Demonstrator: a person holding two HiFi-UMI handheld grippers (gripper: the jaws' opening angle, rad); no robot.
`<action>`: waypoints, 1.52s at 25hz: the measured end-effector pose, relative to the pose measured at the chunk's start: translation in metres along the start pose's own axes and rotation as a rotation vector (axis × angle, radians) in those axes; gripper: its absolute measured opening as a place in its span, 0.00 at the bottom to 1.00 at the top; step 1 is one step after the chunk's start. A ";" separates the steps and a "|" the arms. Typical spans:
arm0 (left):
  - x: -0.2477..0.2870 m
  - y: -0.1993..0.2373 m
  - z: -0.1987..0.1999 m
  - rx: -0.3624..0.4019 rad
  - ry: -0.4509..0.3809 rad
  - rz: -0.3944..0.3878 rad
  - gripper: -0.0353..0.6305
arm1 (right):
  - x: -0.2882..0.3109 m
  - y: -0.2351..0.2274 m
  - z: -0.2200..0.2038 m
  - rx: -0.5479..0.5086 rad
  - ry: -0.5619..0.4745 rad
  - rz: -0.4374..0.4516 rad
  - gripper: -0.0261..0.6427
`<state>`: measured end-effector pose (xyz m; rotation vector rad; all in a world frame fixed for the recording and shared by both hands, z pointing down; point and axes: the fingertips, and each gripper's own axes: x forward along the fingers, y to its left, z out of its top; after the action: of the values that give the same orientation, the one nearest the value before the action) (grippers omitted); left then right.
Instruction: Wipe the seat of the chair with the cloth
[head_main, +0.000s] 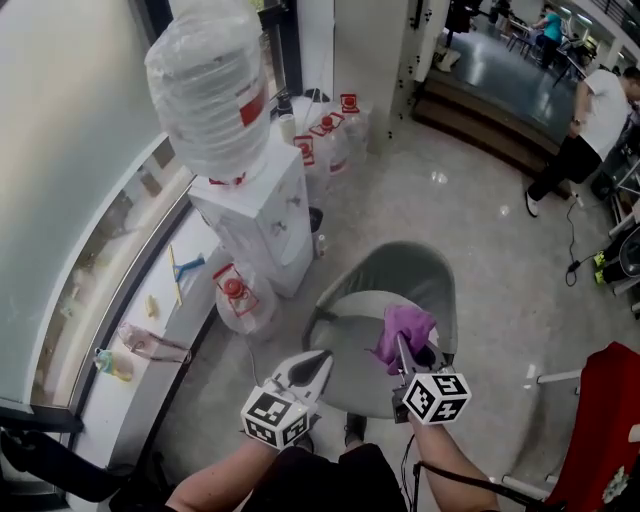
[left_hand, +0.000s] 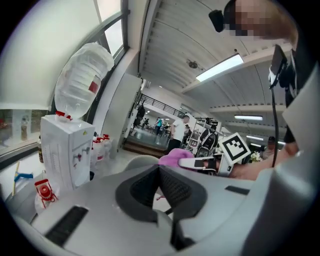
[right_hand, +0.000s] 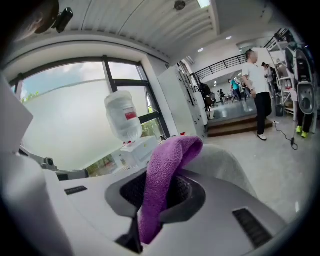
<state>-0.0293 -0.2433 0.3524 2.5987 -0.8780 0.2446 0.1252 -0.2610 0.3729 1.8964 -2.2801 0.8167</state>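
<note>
Two grippers hang over the chair (head_main: 400, 275): our right gripper (head_main: 400, 345) pinches the cloth (head_main: 405, 322) above the two o'clock side of the seat (head_main: 350, 330), ready to drag it across, while our left gripper (head_main: 320, 360), jaws together on nothing, waits aside at eight o'clock.

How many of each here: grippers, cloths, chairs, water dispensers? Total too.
grippers: 2 (left gripper, right gripper)
cloth: 1, purple, clamped in the right gripper
chair: 1, grey
dispenser: 1, white
Total: 5
</note>
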 end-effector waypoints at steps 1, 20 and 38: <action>-0.001 -0.003 0.010 0.006 -0.009 -0.006 0.06 | -0.008 0.002 0.011 -0.003 -0.023 -0.001 0.14; -0.041 -0.066 0.117 0.147 -0.163 -0.101 0.06 | -0.131 0.054 0.095 -0.163 -0.259 -0.004 0.14; -0.063 -0.061 0.130 0.169 -0.217 -0.024 0.06 | -0.146 0.066 0.110 -0.228 -0.315 -0.023 0.13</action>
<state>-0.0366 -0.2179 0.1983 2.8310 -0.9347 0.0303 0.1298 -0.1713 0.2006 2.0586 -2.3890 0.2519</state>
